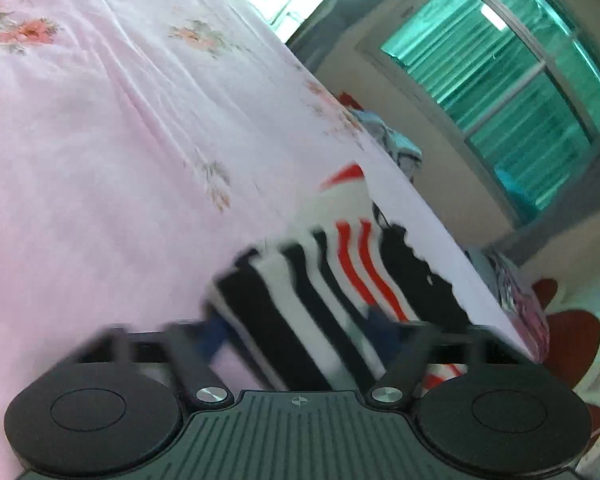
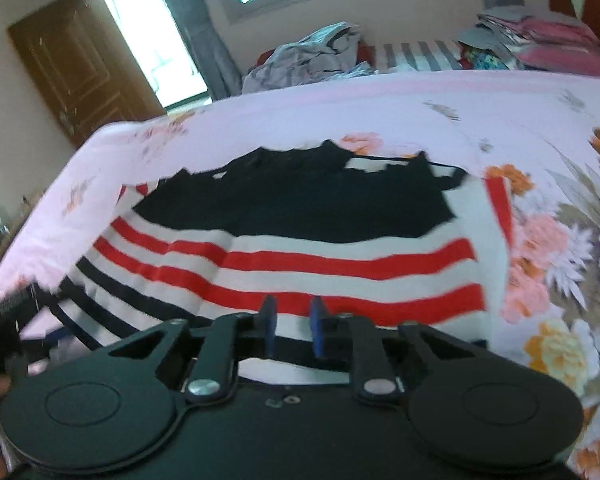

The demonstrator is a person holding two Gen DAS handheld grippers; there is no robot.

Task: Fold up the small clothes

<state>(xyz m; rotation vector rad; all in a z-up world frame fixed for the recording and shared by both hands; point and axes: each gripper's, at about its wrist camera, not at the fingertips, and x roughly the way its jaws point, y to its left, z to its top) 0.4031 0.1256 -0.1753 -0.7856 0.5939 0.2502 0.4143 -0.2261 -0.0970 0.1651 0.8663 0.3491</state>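
A small striped garment, white with red and black stripes and a black top part, lies spread on a pink floral bedsheet. In the left wrist view the garment lies between my wide-apart blue fingertips; my left gripper is open over its striped edge. My right gripper is open with a narrow gap, its blue fingertips just above the near white and red stripes. The left gripper body shows at the left edge of the right wrist view.
The bedsheet stretches to the left. Piles of clothes and folded laundry lie beyond the bed's far edge. A wooden door and a window stand behind. The bed's edge drops off on the right.
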